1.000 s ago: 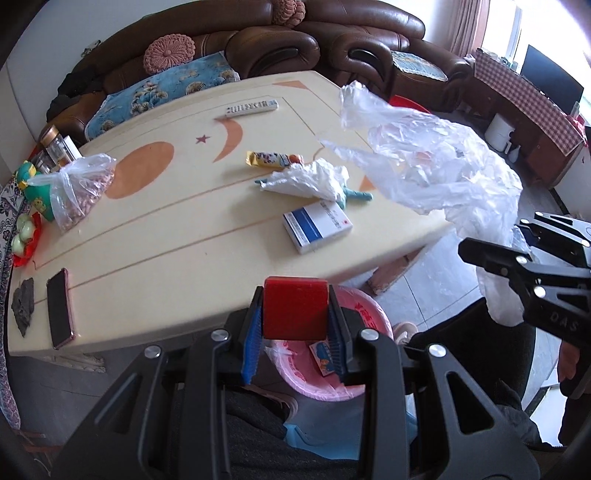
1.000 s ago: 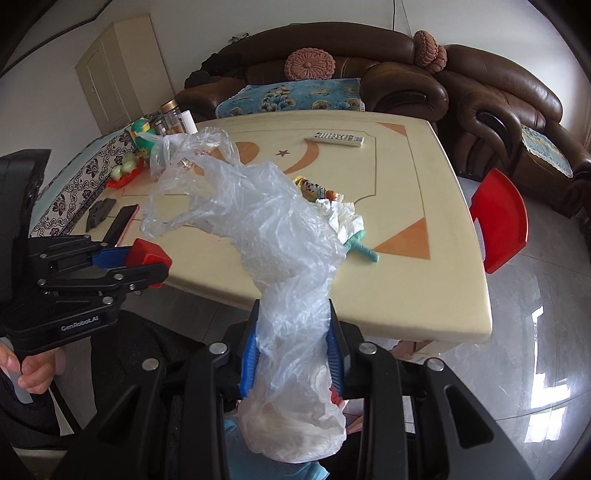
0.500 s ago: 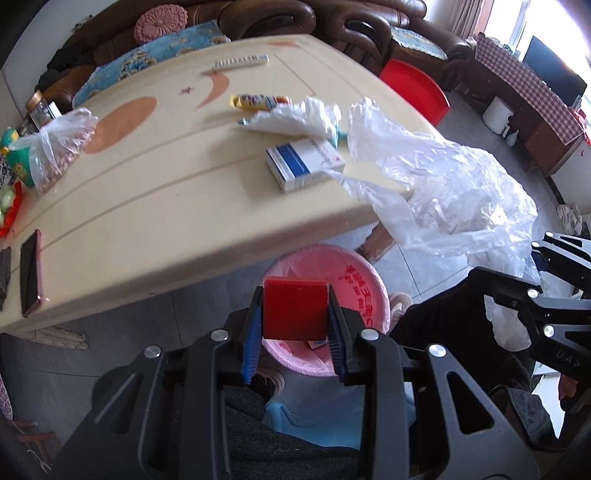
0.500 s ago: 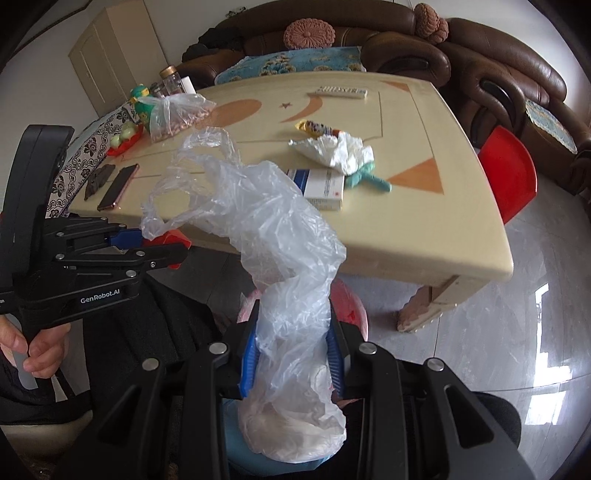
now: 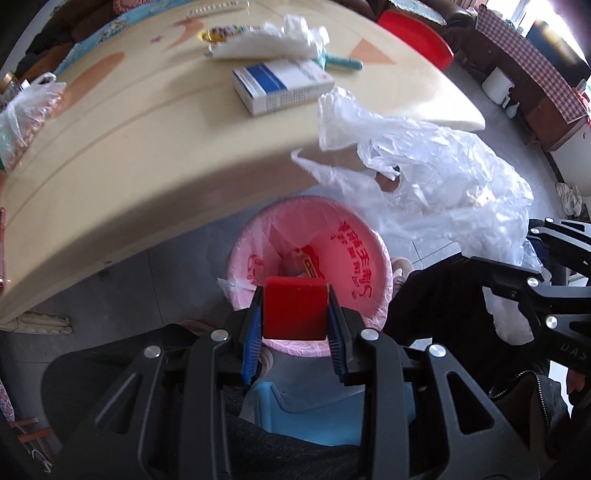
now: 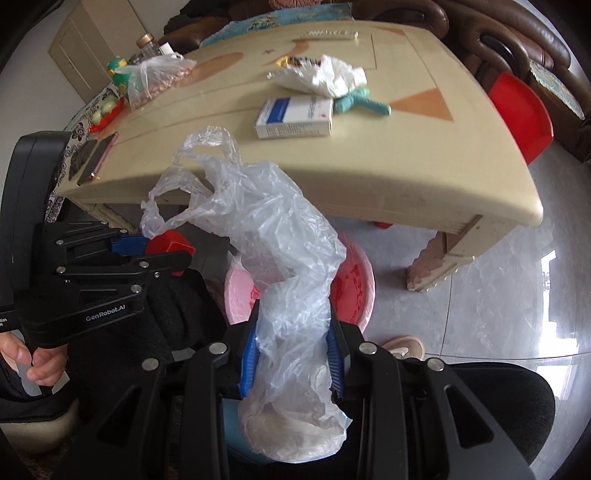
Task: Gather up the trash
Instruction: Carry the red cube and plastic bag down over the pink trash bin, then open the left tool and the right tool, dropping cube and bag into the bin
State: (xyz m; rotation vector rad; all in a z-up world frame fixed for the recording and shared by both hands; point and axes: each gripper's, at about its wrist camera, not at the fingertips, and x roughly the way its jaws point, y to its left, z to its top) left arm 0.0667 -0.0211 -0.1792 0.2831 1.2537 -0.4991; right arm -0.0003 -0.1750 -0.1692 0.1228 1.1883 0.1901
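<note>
While left gripper [image 5: 295,314] clamps red block [image 5: 294,308], right gripper [image 6: 291,345] clamps plastic bag [image 6: 273,258]

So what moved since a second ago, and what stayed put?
Both grippers came down from table height toward the pink-lined round bin. The left gripper still clamps the small red block; the right gripper still clamps the crumpled clear plastic bag. The blue-and-white carton on the cream table stayed put.

I was in a home living room: brown leather sofa [image 6: 517,40], cream coffee table [image 6: 369,155], TV remote [image 6: 328,34], tiled floor [image 6: 498,295], phone [image 6: 98,158].
</note>
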